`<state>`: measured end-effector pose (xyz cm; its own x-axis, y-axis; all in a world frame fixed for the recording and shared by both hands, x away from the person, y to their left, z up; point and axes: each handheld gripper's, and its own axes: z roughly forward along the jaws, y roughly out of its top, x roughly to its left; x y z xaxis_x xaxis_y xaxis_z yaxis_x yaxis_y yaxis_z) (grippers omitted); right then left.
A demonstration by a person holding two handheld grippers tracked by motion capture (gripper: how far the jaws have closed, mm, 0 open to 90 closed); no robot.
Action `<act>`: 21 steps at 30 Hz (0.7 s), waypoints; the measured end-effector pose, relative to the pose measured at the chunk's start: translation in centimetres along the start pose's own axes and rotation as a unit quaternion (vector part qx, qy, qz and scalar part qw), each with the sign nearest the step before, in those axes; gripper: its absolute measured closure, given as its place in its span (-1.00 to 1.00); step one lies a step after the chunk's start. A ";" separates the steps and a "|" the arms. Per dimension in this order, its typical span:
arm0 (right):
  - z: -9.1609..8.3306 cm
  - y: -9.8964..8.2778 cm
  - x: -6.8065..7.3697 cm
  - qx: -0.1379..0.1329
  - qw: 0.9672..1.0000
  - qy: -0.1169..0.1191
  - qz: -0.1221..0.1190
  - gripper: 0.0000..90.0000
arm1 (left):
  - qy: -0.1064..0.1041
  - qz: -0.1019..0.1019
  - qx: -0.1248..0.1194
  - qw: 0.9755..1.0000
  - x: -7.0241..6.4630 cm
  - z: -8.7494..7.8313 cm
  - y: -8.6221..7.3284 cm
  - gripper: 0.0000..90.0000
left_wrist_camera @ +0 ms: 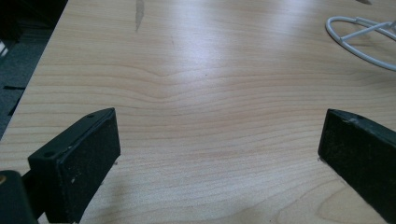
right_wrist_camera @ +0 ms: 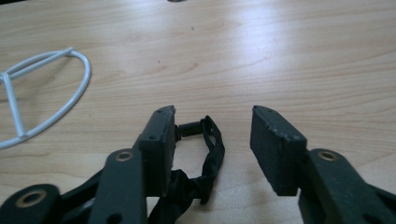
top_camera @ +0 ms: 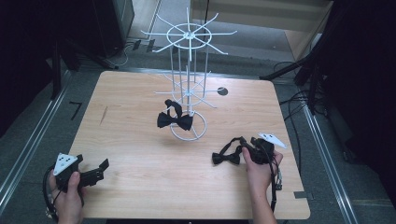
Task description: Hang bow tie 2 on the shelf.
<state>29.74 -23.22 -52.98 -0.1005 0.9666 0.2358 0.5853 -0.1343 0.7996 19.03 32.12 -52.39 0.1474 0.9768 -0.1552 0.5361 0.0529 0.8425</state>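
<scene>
A white wire rack (top_camera: 188, 84) stands at the table's middle. One black bow tie (top_camera: 175, 120) hangs from a low hook on it. A second black bow tie (top_camera: 226, 158) lies flat on the wood to the right, its strap (top_camera: 232, 141) looped behind it. My right gripper (top_camera: 247, 150) is right beside this tie, low over the table. In the right gripper view the right gripper (right_wrist_camera: 214, 115) is open, with the strap (right_wrist_camera: 214, 156) lying between the jaws close to the left one. My left gripper (top_camera: 100, 171) rests open near the front left corner, and the left gripper (left_wrist_camera: 218, 116) has bare wood between its jaws.
The rack's round base ring (left_wrist_camera: 359, 35) lies ahead and to the right of the left gripper, and the ring (right_wrist_camera: 46, 93) is to the left of the right gripper. A dark round mark (top_camera: 222, 91) sits at the table's far right. Cables run on the floor (top_camera: 299, 102) beyond the table.
</scene>
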 end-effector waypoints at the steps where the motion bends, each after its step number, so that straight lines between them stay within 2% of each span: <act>1: 0.2 -0.1 -0.1 0.003 1.000 0.001 0.002 0.23 | 0.000 -0.001 0.000 1.000 0.0 0.0 0.0 -1.00; 6: 0.8 -0.4 -0.1 0.012 1.000 0.004 -0.002 0.38 | 0.000 0.000 0.000 1.000 0.0 0.0 0.0 -1.00; 15: 1.7 -0.9 0.3 0.038 0.999 -0.005 -0.017 0.69 | 0.001 0.000 -0.001 1.000 0.0 0.0 0.0 -1.00; 21: 1.8 -1.1 0.3 0.051 0.998 -0.008 -0.028 0.97 | 0.001 0.000 0.001 1.000 0.0 0.0 0.0 -1.00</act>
<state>30.48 -22.35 -54.77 -0.1231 0.9752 0.1839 0.6586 -0.0583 0.7502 19.04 32.11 -52.39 0.1459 0.9772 -0.1541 0.5374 0.0525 0.8417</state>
